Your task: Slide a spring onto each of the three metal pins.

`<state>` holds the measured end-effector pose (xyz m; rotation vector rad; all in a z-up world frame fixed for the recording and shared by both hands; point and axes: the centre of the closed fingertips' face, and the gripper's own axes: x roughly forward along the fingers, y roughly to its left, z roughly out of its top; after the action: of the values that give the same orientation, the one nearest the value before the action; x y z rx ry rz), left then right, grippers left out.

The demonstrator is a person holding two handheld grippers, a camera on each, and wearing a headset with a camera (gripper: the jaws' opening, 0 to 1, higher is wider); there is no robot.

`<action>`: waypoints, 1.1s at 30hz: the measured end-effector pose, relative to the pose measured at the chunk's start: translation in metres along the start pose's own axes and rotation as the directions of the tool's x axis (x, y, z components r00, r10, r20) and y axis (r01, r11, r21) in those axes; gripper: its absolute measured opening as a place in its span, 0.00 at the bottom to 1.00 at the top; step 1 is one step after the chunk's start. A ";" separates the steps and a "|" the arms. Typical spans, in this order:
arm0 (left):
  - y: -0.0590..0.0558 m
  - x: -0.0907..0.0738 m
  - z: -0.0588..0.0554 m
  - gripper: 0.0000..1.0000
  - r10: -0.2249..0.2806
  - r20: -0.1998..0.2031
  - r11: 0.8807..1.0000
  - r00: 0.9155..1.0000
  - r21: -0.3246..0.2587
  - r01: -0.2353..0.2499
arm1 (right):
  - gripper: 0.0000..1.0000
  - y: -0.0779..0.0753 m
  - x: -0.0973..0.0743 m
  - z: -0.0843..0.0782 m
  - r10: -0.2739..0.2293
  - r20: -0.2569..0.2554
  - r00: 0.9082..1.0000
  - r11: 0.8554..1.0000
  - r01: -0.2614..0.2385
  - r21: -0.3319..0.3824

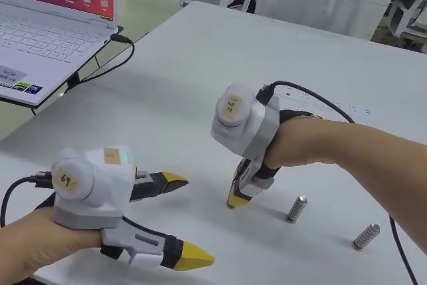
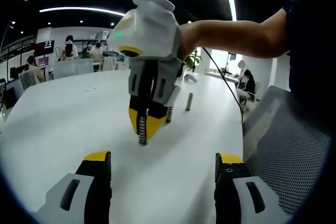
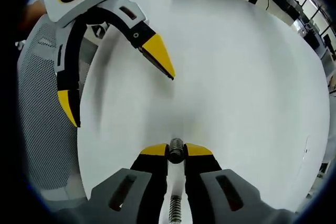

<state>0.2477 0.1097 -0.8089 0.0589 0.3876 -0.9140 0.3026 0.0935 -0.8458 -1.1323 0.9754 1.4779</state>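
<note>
My right gripper [image 1: 233,201] points down at the white table [image 1: 200,65], shut on a small coiled metal spring [image 3: 176,149]. In the left gripper view that spring [image 2: 142,129] hangs upright from the right gripper [image 2: 143,123] with its lower end at the tabletop. Whether a pin is inside it is hidden. Two more upright springs [image 1: 297,209] [image 1: 366,236] stand to the right; they appear again behind the right gripper [image 2: 169,114] [image 2: 189,102]. My left gripper [image 1: 187,217] lies low at the near left, open and holding nothing, its jaws aimed toward the right gripper.
An open laptop [image 1: 47,18] sits on a separate stand at the far left, with a black cable [image 1: 117,61] hanging from it. The right gripper's cable [image 1: 313,95] trails across the table. A grey mesh chair [image 2: 294,145] stands beside the near table edge. Office chairs stand beyond the far edge.
</note>
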 end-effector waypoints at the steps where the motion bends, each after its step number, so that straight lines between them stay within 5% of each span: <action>1: 0.000 0.000 0.000 0.77 0.000 0.000 1.000 1.000 0.000 0.000 | 0.09 0.000 0.000 0.000 0.000 0.001 1.000 1.000 0.000 0.000; 33: -0.002 0.001 0.003 0.78 -0.005 -0.003 1.000 1.000 0.006 0.005 | 0.27 0.003 -0.011 -0.012 -0.030 0.056 0.998 0.998 0.027 0.049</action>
<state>0.2474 0.1068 -0.8068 0.0649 0.3884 -0.9200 0.3028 0.0793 -0.8378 -1.0601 0.9474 1.4483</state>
